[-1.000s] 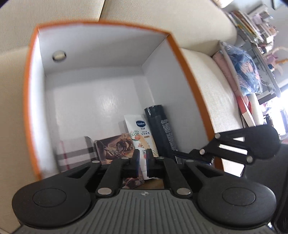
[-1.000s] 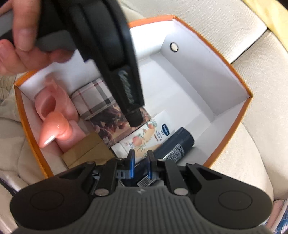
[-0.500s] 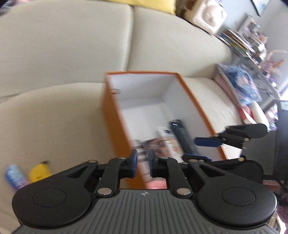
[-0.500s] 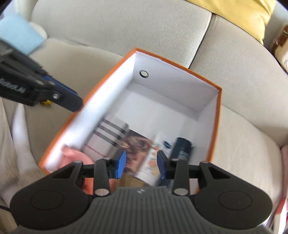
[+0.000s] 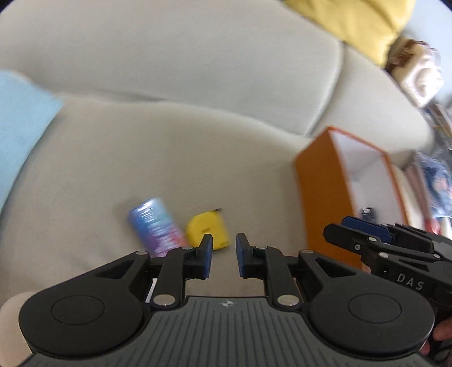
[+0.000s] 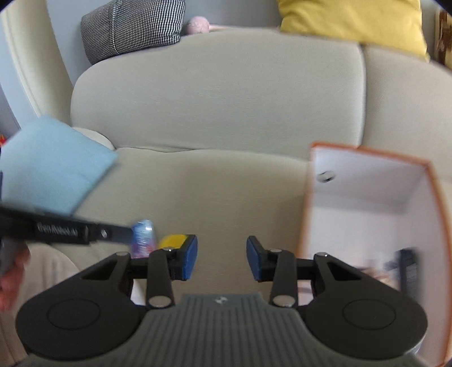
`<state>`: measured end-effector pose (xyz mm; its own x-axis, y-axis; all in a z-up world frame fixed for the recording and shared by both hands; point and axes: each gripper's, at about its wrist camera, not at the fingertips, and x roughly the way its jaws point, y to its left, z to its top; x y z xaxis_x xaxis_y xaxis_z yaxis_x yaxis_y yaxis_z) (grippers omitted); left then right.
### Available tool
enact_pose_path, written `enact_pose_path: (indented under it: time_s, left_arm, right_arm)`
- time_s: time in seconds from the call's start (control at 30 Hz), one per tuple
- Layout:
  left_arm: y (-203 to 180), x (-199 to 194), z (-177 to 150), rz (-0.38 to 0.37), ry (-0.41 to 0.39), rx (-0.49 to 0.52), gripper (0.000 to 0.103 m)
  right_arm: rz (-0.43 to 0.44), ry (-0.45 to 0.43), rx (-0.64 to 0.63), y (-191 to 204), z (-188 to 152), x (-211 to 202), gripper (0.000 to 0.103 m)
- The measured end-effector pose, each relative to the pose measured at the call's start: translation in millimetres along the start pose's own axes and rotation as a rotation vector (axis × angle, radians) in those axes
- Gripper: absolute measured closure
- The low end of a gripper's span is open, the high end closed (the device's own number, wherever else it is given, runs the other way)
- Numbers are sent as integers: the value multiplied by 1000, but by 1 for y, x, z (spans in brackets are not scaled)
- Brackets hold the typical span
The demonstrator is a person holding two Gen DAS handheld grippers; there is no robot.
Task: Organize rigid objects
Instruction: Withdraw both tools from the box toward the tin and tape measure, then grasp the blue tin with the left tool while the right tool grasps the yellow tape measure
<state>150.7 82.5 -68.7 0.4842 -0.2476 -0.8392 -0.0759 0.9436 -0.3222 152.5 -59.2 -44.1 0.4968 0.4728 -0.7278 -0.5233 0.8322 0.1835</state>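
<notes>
On the sofa seat (image 5: 141,158), a small can (image 5: 154,227) with blue and purple colours is lying on its side, and a yellow thing (image 5: 207,230) is sitting just beside it, on its right in the left wrist view. Both are blurry, so what the yellow thing is cannot be told. The left hand-held gripper (image 5: 223,255) is hanging above the seat, near these two things, and its blue pads (image 5: 207,254) are moving apart, with a small gap and nothing between them. To the right, an orange box (image 5: 325,203) with white inside walls is standing open on the seat, well apart from the can. A dark bottle (image 6: 408,268) is showing inside the box in the right wrist view, along with some other blurry things. The right hand-held gripper (image 6: 221,258) is sitting spread open near the box's left wall, with nothing between its blue pads (image 6: 189,257). From the left wrist view, this gripper is reaching in from the right side, in front of the orange wall. A light blue cloth (image 6: 53,166) is lying at the left end of the seat. Behind the seat, the pale back cushions (image 6: 220,93) are standing up, and a yellow pillow (image 6: 353,19) and a black and white checked pillow (image 6: 132,26) are resting on top of them.
</notes>
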Motion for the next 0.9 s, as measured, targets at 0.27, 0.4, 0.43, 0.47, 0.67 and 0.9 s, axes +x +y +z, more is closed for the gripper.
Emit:
enact_pose_path:
  time_s: [0.27,0.4,0.43,0.47,0.67,0.9]
  left_arm:
    - [60,54,8,36,59,-263,81]
    - [73,78,14,32,82,-337,74]
    - [74,84,15,41,91,-338,74]
    - [76,90,15,53,105,-339,74]
    - [83,107,14,38,145,-360,63]
    - [88,113,12,14,152,-380,59]
  right_arm:
    - [71,126,136,23,-5,88,63]
    - [80,177,142,25,-4,119,59]
    - [88,191,152,25,-4,128,59]
    - [94,206,161,25,-3,136,59]
    - [101,258,183,21,-4,173,59]
    - [151,295,222,14,-10,190,59]
